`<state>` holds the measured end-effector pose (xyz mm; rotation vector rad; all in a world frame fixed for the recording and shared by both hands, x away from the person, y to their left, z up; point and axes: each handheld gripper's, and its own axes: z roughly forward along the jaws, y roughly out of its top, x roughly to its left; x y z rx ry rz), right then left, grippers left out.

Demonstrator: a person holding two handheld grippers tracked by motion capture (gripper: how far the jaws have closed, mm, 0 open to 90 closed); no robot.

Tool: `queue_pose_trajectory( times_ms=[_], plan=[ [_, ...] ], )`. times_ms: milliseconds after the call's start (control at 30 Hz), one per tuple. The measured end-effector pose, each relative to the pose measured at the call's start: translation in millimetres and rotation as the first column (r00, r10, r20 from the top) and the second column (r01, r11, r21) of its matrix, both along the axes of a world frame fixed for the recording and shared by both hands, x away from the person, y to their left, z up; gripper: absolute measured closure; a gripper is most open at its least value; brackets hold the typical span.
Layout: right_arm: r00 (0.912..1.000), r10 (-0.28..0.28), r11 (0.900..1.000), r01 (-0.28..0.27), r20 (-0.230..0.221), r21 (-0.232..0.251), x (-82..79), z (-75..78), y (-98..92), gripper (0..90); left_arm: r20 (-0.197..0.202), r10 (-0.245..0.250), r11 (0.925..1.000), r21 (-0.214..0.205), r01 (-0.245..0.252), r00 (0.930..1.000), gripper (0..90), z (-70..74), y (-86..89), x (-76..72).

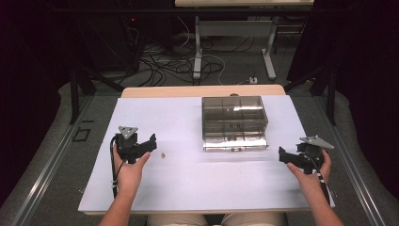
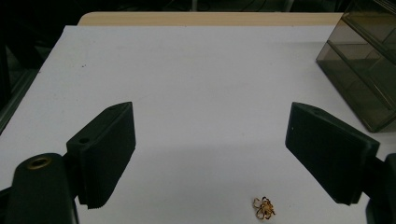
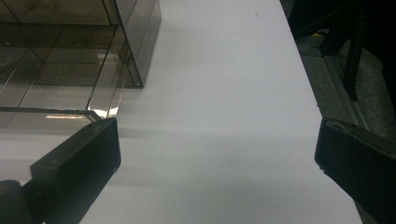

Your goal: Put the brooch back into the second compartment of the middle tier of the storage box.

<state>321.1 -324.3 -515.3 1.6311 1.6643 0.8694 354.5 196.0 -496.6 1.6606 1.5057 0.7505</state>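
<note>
A tiny gold trinket (image 1: 163, 155) lies on the white tabletop (image 1: 188, 183), left of centre. In the left gripper view the trinket (image 2: 264, 208) rests low between the jaws, nearer the right one, and neither pad touches it. My left gripper (image 1: 152, 141) (image 2: 210, 113) is open, just left of the trinket and pointing toward it. A smoked clear drawer box (image 1: 234, 120) (image 2: 364, 60) (image 3: 70, 51) stands at the middle back. My right gripper (image 1: 283, 155) (image 3: 217, 128) is open with nothing between its jaws, to the right of the box's front corner.
The table's right edge (image 3: 322, 112) runs close beside the right gripper. A wooden strip (image 1: 202, 91) borders the far edge. Beyond it, cables (image 1: 174, 63) and desk legs (image 1: 197, 47) sit on the floor. Bare tabletop stretches between the two hands.
</note>
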Motion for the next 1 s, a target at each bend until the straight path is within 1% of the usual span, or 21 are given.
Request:
queue_pose_trajectory(
  times_ms=[133,167,233,267,367,433,533,600,633,700,767,833,867,933,967,1000],
  plan=[
    [1.0000,0.007,1.0000,-0.007,-0.004,0.003,-0.2,0.4,-1.1,0.0,-0.002,0.014,0.9999,-0.002,-0.014,0.9999,16.2,-3.3,-2.4,1.4],
    [1.0000,0.002,1.0000,-0.002,0.003,0.005,0.4,-0.5,-0.7,0.0,-0.005,0.017,0.9998,-0.005,-0.017,0.9998,16.2,-4.8,-3.2,1.9],
    [1.0000,0.006,1.0000,-0.006,-0.007,0.006,0.3,-0.6,-1.0,0.0,-0.014,0.012,0.9999,-0.012,-0.012,0.9998,16.5,-6.6,-4.7,2.2],
    [1.0000,0.000,1.0000,0.000,-0.003,0.005,0.5,-0.9,-0.5,0.0,-0.014,0.007,0.9999,-0.008,-0.007,0.9999,17.0,-7.3,-4.9,2.4],
    [1.0000,0.005,1.0000,-0.005,-0.006,0.006,0.2,-0.7,-0.8,0.1,-0.019,0.007,1.0000,0.002,-0.007,0.9998,18.4,-11.5,-6.6,2.0],
    [1.0000,0.007,1.0000,-0.007,-0.005,0.003,0.3,-0.7,-1.1,0.2,-0.026,0.002,1.0000,-0.003,-0.002,0.9997,18.6,-14.3,-7.8,2.2],
    [0.9999,0.010,0.9999,-0.010,-0.005,-0.001,0.8,-1.0,-1.8,0.3,-0.065,-0.009,0.9998,-0.020,0.008,0.9978,22.5,-16.9,-10.3,2.6],
    [0.9999,0.007,1.0000,-0.007,-0.007,0.003,0.7,-0.9,-1.8,0.4,-0.081,-0.026,0.9996,-0.017,0.024,0.9964,22.8,-18.9,-12.7,3.4],
    [1.0000,0.007,0.9999,-0.007,-0.006,0.013,0.8,-1.0,-1.8,0.5,-0.085,-0.028,0.9995,-0.017,0.027,0.9960,23.4,-19.5,-13.7,3.6],
    [1.0000,0.003,0.9999,-0.003,0.000,0.011,1.2,-1.7,-2.0,0.7,-0.097,-0.034,0.9994,-0.009,0.034,0.9947,24.7,-21.3,-15.3,4.1],
    [0.9999,0.005,0.9997,-0.005,-0.011,0.024,1.0,-1.4,-2.3,0.9,-0.108,-0.044,0.9990,-0.012,0.043,0.9931,26.7,-23.1,-16.7,4.7],
    [0.9999,0.013,0.9998,-0.013,-0.011,0.017,1.0,-1.7,-3.7,1.1,-0.116,-0.048,0.9989,-0.008,0.047,0.9922,27.7,-24.7,-17.5,5.3],
    [0.9999,0.013,0.9997,-0.013,-0.011,0.022,0.9,-1.7,-3.6,1.2,-0.120,-0.052,0.9986,-0.015,0.050,0.9915,29.1,-25.5,-18.0,5.6],
    [0.9998,0.010,0.9995,-0.010,-0.017,0.030,0.7,-2.0,-3.4,1.4,-0.126,-0.056,0.9984,-0.015,0.055,0.9904,30.3,-26.6,-18.7,5.9],
    [0.9999,0.004,0.9996,-0.003,-0.010,0.028,1.1,-2.7,-3.1,1.5,-0.131,-0.059,0.9982,-0.004,0.059,0.9896,31.5,-27.2,-19.2,5.9],
    [0.9998,0.011,0.9995,-0.011,-0.016,0.030,0.9,-2.6,-3.6,1.5,-0.137,-0.060,0.9982,-0.007,0.059,0.9888,32.3,-27.7,-20.2,6.0]
  ],
)
